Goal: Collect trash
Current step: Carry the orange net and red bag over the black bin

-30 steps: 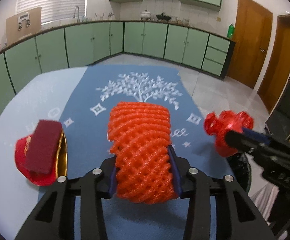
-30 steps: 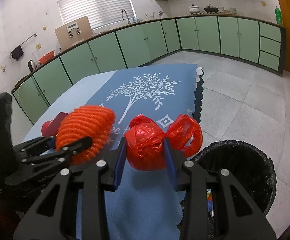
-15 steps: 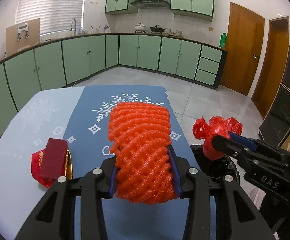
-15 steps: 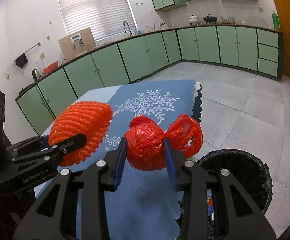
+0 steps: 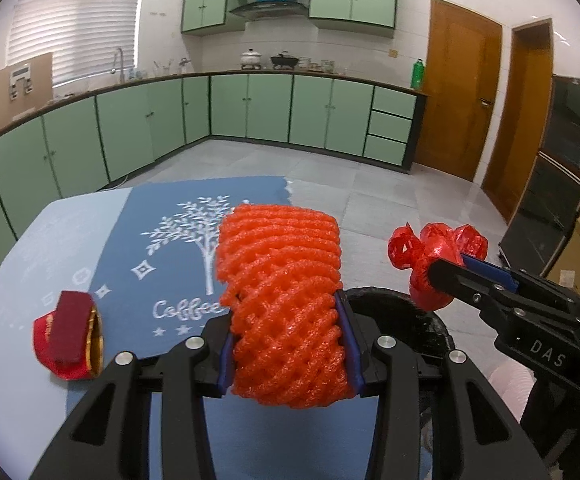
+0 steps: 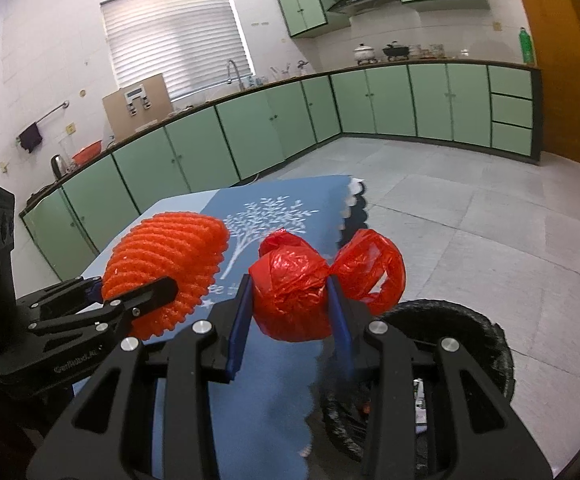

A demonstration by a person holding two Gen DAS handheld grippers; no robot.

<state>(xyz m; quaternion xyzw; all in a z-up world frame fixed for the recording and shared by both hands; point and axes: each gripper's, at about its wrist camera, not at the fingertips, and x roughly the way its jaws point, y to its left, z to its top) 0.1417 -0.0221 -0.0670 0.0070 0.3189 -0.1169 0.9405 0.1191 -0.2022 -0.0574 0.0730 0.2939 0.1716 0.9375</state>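
Note:
My left gripper [image 5: 285, 344] is shut on an orange foam fruit net [image 5: 281, 300], held up above the blue cloth. The same orange net [image 6: 165, 264] shows at the left of the right wrist view. My right gripper [image 6: 287, 316] is shut on a knotted red plastic bag [image 6: 290, 296], whose loose loop sticks out to the right. That red bag [image 5: 430, 260] hangs over the black-lined trash bin [image 5: 406, 320] in the left wrist view. The bin [image 6: 470, 344] stands on the floor beside the table edge, lower right. A red and gold wrapper [image 5: 69, 340] lies on the table at left.
A blue cloth [image 5: 169, 264] with a white tree print covers the pale round table [image 5: 29, 264]. Green cabinets line the kitchen walls behind, and a wooden door [image 5: 458, 96] is at the right. Grey tiled floor [image 6: 490, 220] spreads beyond the table.
Both grippers have risen and drawn back with their loads; the table looks lower and farther. The trash bin has come into the left wrist view under the red bag.

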